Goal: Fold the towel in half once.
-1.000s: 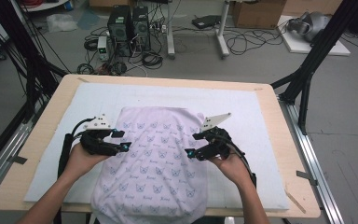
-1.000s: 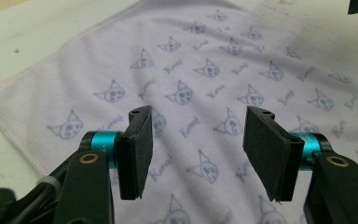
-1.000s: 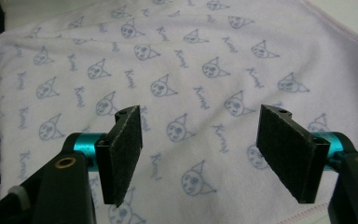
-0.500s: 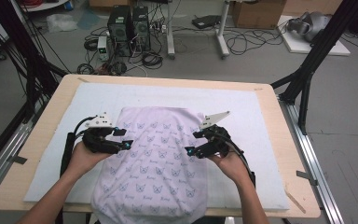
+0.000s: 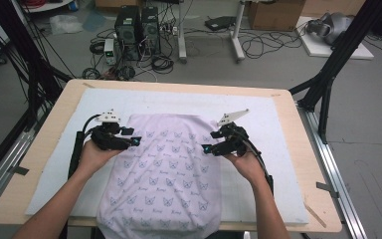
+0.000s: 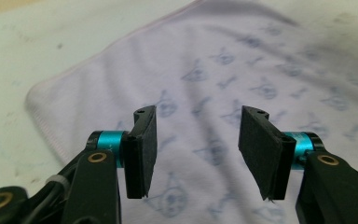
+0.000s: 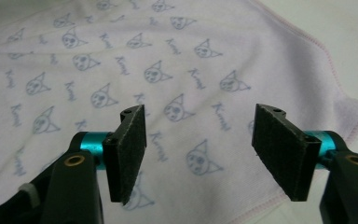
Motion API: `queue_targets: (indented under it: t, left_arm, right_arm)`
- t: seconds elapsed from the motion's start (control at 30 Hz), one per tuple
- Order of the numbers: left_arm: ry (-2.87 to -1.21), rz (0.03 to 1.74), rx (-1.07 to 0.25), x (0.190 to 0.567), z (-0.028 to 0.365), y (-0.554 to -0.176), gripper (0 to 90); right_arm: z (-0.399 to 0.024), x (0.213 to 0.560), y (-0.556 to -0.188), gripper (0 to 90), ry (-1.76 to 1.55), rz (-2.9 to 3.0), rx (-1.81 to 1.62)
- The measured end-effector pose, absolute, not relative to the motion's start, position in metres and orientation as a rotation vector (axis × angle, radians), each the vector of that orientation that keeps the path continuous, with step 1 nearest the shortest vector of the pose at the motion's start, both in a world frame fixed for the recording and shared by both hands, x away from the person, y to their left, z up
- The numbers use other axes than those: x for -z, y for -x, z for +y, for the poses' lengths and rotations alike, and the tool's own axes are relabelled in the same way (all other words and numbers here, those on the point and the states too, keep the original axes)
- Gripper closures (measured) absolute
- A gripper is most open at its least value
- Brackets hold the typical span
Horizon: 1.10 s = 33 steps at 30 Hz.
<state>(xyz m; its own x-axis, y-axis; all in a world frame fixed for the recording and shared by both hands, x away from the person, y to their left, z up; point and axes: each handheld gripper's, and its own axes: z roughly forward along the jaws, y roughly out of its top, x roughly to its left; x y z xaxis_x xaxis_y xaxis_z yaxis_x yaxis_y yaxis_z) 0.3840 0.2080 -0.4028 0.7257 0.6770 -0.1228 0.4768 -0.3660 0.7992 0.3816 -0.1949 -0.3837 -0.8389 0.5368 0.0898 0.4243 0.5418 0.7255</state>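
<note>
A pale lilac cloth [image 5: 169, 172] printed with small blue cat faces lies flat on the white mat [image 5: 283, 164]; its near end hangs over the table's front edge. My left gripper [image 5: 135, 141] hovers over the cloth's left side near the far corner, pointing inward. My right gripper [image 5: 205, 148] hovers over the right side, facing it. In the left gripper view the cloth [image 6: 223, 70] lies under the left gripper [image 6: 196, 140]; in the right gripper view the cloth [image 7: 121, 56] lies under the right gripper [image 7: 198, 149]. Both pairs of jaws have just been closing a little but stand open with nothing between them.
The mat covers most of a wooden table [image 5: 40, 164]. Bare mat lies to both sides of the cloth and beyond its far edge. Black frame poles [image 5: 328, 74] stand at the table's far corners; computers and cables [image 5: 139, 30] sit on the floor behind.
Both hands have shifted a short way toward the far end of the cloth, and both pairs of jaws look slightly narrower. The cloth has not moved.
</note>
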Motion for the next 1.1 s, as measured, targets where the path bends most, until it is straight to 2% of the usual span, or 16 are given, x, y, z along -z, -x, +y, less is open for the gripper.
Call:
queue_targets:
  t: [0.13, 0.3, 0.4, 0.5, 0.57, 0.63, 0.73, 0.8, 1.1]
  left_arm:
    - [-2.047, 0.964, -0.324, 0.418, 0.215, -0.397, 48.8]
    - [-2.038, 1.012, -0.449, 0.427, 0.216, -0.407, 53.5]
    - [-2.064, 1.070, -0.442, 0.437, 0.221, -0.414, 55.6]
    - [-2.086, 1.073, -0.451, 0.442, 0.223, -0.415, 64.7]
    - [-2.102, 1.067, -0.482, 0.442, 0.219, -0.413, 65.8]
    - [-2.116, 1.065, -0.500, 0.441, 0.218, -0.413, 69.3]
    - [-2.133, 1.051, -0.505, 0.440, 0.216, -0.411, 85.4]
    - [-2.128, 1.055, -0.497, 0.440, 0.217, -0.412, 86.8]
    - [-2.111, 1.048, -0.473, 0.439, 0.220, -0.413, 88.0]
  right_arm:
    - [-0.197, 0.393, -0.398, 40.2, -0.860, 2.602, -1.166]
    - [-0.202, 0.411, -0.416, 43.9, -0.931, 2.575, -1.106]
    - [-0.206, 0.421, -0.425, 46.6, -0.985, 2.553, -1.051]
    - [-0.207, 0.428, -0.429, 51.2, -1.021, 2.548, -0.988]
    - [-0.206, 0.434, -0.432, 54.2, -1.049, 2.557, -0.941]
    - [-0.209, 0.436, -0.432, 62.6, -1.083, 2.525, -0.977]
    - [-0.211, 0.436, -0.431, 78.6, -1.114, 2.511, -0.996]
    - [-0.211, 0.436, -0.431, 85.2, -1.131, 2.519, -1.010]
    - [-0.223, 0.430, -0.431, 88.1, -1.186, 2.506, -1.088]
